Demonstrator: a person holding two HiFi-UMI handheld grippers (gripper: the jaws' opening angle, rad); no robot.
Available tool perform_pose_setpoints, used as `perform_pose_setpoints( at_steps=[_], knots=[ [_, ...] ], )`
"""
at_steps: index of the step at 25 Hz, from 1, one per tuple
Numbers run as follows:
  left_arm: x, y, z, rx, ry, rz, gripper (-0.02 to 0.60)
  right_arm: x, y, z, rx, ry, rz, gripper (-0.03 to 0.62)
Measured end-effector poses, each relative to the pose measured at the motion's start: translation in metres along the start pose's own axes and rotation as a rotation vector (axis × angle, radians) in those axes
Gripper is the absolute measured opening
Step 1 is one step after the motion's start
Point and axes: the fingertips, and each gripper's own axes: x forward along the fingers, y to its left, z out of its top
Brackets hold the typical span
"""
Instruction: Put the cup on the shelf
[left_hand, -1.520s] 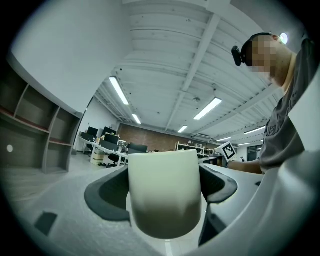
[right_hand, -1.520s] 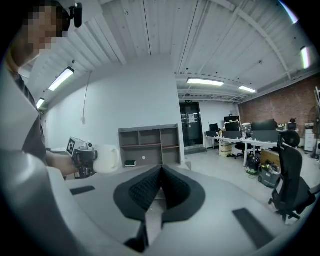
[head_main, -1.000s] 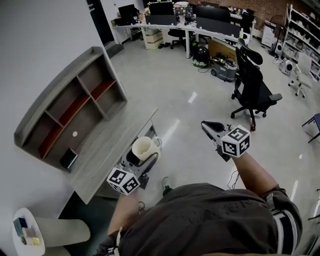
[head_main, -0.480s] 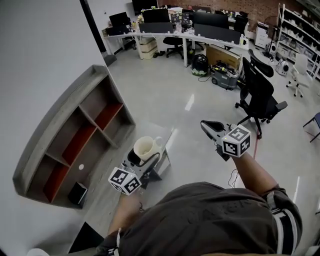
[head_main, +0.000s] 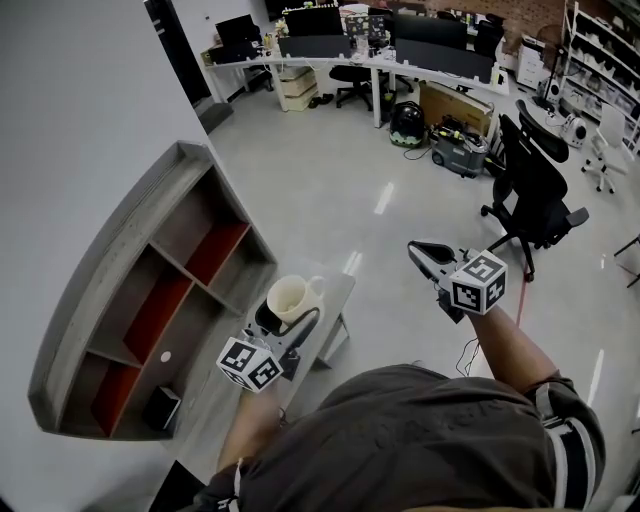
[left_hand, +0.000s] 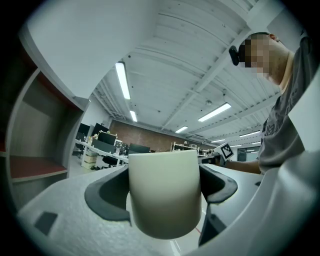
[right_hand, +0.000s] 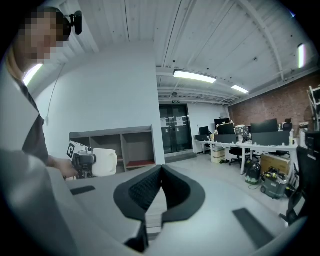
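Beside shelf (head_main: 112, 248): left hand-held gripper (head_main: 285, 318) raised, clamping cup (head_main: 288, 295) upright; right hand-held gripper (head_main: 420, 251) (jaws together, empty) held forward.

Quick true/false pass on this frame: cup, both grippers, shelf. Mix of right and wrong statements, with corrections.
1. The left gripper is shut on the cream cup. True.
2. The cup stands in a compartment of the shelf. False: it is held in the left gripper, apart from the shelf.
3. The right gripper has its jaws together with nothing between them. True.
4. Every shelf compartment is bare. False: a small dark object sits in one end compartment.
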Motion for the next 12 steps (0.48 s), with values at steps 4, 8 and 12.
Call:
perform_pose_setpoints(
  at_steps=[4, 8, 12],
  knots=[
    [0.031, 0.017, -0.002, 0.005, 0.000, 0.026, 0.402, 0.021, -0.035, 0.003, -0.001, 0.004, 0.031, -0.009],
    [0.077, 0.029, 0.002, 0.018, -0.009, 0.070, 0.402, 0.040, -0.084, 0.019, -0.017, -0.010, 0.083, -0.009],
    [0.127, 0.030, 0.004, 0.012, -0.035, 0.121, 0.402, 0.051, -0.135, 0.031, -0.034, 0.006, 0.151, -0.009]
  ],
)
